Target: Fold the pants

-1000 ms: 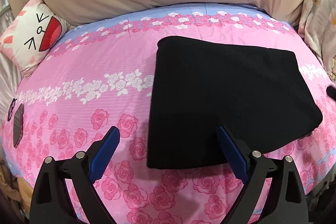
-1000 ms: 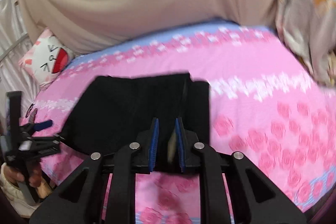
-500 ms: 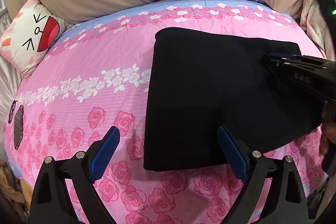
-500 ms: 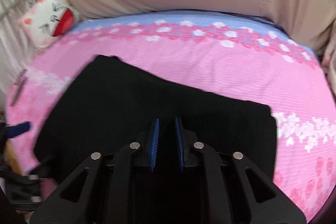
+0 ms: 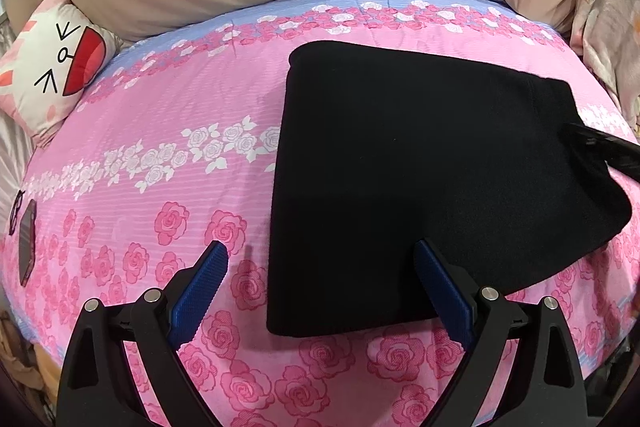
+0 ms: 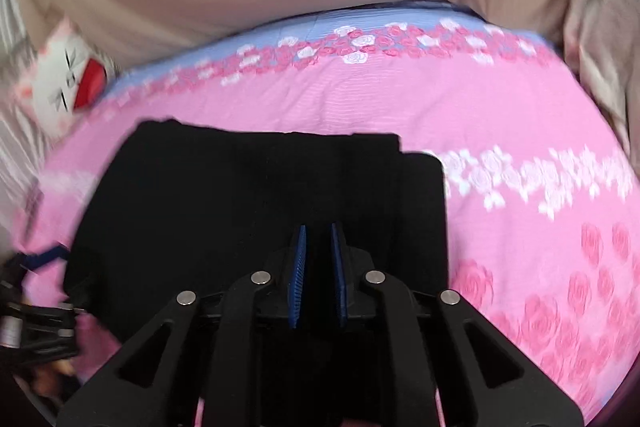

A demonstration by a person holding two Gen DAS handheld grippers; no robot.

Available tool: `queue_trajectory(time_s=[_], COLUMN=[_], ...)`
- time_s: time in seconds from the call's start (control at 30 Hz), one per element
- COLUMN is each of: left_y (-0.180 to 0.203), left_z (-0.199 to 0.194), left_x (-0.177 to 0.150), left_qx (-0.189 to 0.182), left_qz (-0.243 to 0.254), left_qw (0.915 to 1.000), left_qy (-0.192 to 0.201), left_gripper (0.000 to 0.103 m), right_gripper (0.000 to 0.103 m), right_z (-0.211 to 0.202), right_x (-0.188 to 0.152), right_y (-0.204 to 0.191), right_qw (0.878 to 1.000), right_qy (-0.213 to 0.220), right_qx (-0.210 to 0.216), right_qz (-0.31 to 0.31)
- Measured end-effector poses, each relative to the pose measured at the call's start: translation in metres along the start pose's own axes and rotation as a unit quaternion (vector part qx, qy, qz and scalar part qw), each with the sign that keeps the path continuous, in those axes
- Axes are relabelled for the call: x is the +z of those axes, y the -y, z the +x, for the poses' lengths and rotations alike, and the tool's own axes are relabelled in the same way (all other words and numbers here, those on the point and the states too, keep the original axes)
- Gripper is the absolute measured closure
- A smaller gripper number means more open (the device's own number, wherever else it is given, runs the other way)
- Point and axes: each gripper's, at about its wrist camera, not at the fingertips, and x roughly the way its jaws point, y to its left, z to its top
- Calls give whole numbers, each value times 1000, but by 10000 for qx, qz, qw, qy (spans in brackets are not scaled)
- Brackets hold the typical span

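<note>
- Left wrist view: one pair of black pants [image 5: 420, 179] lies folded flat on the pink rose bedspread [image 5: 160, 147], right of the middle. The left tool [image 5: 320, 267] hangs above the near edge with its two blue pads [image 5: 200, 291] wide apart, nothing between them. One cat pillow [image 5: 52, 67] sits at the far left; one dark phone [image 5: 27, 247] lies near the left edge. The right tool's tip [image 5: 600, 147] shows over the pants' right side.
- Right wrist view, blurred: the right tool [image 6: 318, 267] is over the pants [image 6: 240, 195], its two pads almost together; whether cloth is pinched between them I cannot tell.
</note>
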Motion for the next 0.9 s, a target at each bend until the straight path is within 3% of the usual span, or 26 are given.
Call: queue_trajectory(time_s=[0.07,0.1,0.13,0.17,0.2,0.27,0.37,0.4,0.47,0.5,0.6,0.63,0.73,0.77,0.83,0.9], left_y=[0,-1,-1,-2,-6,-18,-43,-48,-51,-52,-37,-30,-19,-19,-20,-25], left_z=[-1,-2,-3,-4,-5,-6,8,20,40,38,39,39,36,36,36,31], left_x=[0,0,0,1,2,4,7,8,7,7,9,9,7,7,9,10], left_qx=[-6,-38,-136,-305,-634,-1298,-2149,-2481,-2716,-2752,-2672,-2560,-2318,-2264,-2267,-2391], left_qz=[-12,-22,-22,-16,-52,-304,-876,-1035,-1251,-1290,-958,-808,-642,-677,-747,-797], left_qw=[10000,10000,9999,9995,9980,9910,9720,9613,9488,9492,9549,9596,9679,9692,9691,9666], left_qy=[6,16,19,3,-52,-153,-380,-597,-1023,-818,-872,-847,-730,-691,-622,-468], left_gripper=[11,11,11,11,11,11,11,11,11,11,13,13,14,21,38,67], right_gripper=[83,60,25,15,11,12,12,12,12,12,11,17,21,28,54,61], right_z=[-21,-29,-38,-44,-50,-55,-48,-43,-31,-26,-12,-12,-7,-7,-9,-13], right_x=[-2,-3,-6,-8,-11,-20,-35,-40,-49,-52,-59,-58,-58,-58,-57,-55], right_y=[4,7,13,18,22,31,49,53,60,60,54,50,37,34,32,30], right_qw=[9998,9996,9993,9989,9987,9987,9963,9946,9895,9881,9821,9838,9889,9902,9886,9888], right_qy=[199,239,280,323,342,244,-60,-166,-368,-429,-499,-450,-343,-298,-194,-98], right_qx=[-59,-22,19,28,58,156,439,545,830,862,1212,1203,994,918,1049,1043], right_qz=[52,111,236,333,375,429,739,865,1128,1199,1350,1249,1053,1006,1059,1060])
